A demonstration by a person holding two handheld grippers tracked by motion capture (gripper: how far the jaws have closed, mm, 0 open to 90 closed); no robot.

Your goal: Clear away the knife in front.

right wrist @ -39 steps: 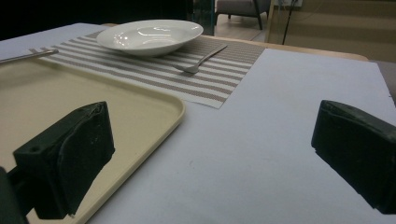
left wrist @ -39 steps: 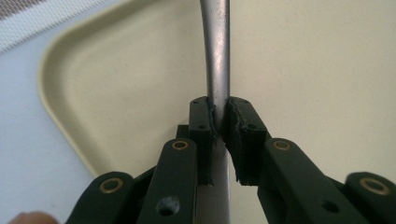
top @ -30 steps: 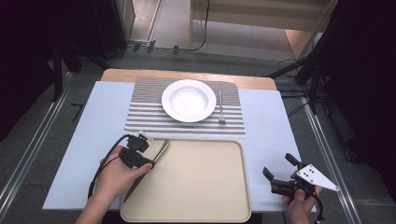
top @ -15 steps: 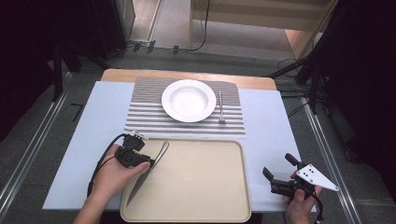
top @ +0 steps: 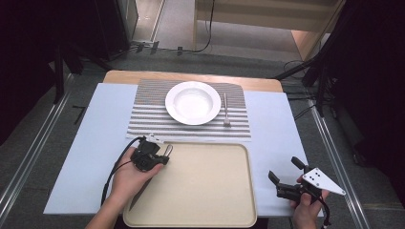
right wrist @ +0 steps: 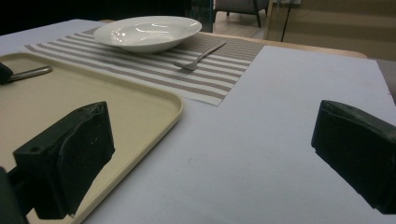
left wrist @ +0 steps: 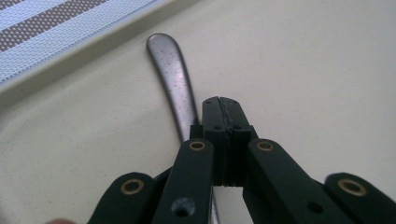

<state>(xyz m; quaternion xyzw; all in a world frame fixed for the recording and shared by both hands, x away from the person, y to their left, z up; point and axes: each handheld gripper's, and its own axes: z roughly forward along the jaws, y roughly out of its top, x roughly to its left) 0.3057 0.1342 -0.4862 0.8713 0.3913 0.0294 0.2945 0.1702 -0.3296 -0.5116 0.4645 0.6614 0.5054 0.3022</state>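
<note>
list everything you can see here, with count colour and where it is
plate: 1, white, on the striped mat
placemat: 1, grey and white stripes, far middle of the table
fork: 1, silver, on the mat right of the plate
tray: 1, beige, near middle
metal utensil handle: 1, silver, lying on the tray's left part
table cover: 1, pale blue
left gripper: 1, black, jaws together, beside the handle
right gripper: 1, black, open, right of the tray

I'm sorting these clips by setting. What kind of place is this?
Probably a lab recording bay staged as a dining setup: a table holding a striped placemat, white bowl and tray, with dark curtains, cables and metal rails around it.
</note>
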